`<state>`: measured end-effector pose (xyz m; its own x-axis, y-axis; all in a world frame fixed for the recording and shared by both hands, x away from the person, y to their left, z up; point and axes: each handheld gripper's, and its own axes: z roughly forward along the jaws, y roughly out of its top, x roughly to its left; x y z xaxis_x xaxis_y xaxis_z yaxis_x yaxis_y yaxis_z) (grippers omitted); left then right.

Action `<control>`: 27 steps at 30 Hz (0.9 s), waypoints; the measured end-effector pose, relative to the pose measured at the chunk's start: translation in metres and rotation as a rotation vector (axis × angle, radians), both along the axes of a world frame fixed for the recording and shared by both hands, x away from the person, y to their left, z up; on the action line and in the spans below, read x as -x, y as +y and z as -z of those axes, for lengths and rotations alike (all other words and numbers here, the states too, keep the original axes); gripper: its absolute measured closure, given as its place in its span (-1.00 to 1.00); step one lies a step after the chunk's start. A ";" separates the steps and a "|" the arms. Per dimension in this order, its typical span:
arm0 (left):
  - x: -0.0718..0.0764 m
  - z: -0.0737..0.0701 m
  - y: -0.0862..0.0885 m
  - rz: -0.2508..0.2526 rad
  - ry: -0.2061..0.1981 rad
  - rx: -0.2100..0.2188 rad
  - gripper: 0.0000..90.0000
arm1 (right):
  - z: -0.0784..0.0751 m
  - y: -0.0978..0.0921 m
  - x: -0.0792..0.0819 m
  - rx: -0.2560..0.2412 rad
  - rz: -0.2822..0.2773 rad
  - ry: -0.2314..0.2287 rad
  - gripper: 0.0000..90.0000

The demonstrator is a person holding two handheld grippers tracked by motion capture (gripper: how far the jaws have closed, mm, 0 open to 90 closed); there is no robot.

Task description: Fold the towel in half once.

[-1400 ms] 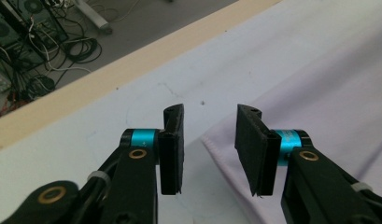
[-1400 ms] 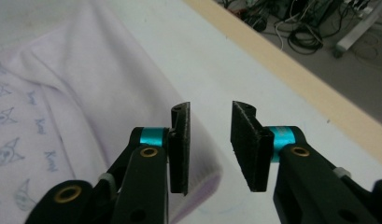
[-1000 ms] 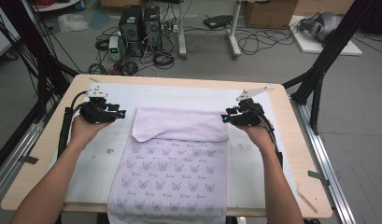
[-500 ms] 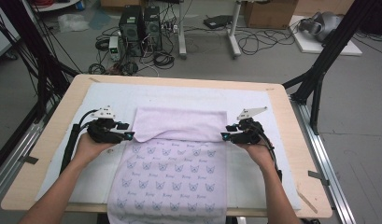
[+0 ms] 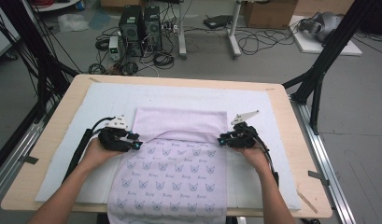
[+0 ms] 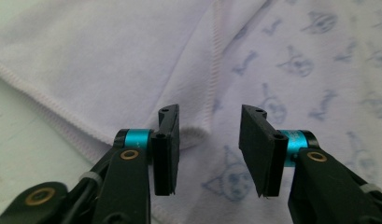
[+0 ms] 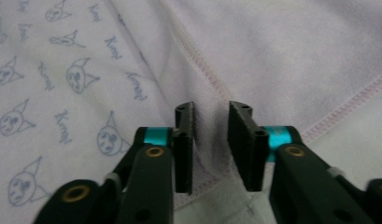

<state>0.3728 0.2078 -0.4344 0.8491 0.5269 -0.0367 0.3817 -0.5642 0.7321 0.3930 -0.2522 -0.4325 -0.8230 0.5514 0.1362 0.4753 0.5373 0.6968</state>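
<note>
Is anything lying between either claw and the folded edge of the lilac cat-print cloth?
Nothing visible. The left claw and the right claw both stand open right at the lilac cat-print cloth, each with the folded, stitched edge directly ahead of its jaws. The white padded mat beside them is bare.

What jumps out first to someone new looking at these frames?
The lilac cat-print towel, lying down the middle of the white mat with its far end folded back, plain side up. Next, the left hand-held gripper and right hand-held gripper, one at each side of the fold, jaws open around the towel's hem. Behind the table, computer towers and tangled cables on the floor.
</note>
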 end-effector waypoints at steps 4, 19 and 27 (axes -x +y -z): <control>-0.001 0.002 0.000 -0.011 -0.011 -0.036 0.81 | -0.003 0.003 0.002 0.002 -0.022 -0.019 0.84; -0.001 0.002 -0.003 -0.025 -0.012 -0.002 0.24 | -0.016 0.001 0.011 -0.031 -0.034 -0.063 0.85; -0.001 -0.002 0.002 -0.051 -0.037 -0.010 0.89 | -0.016 0.004 0.011 -0.031 -0.045 -0.060 0.87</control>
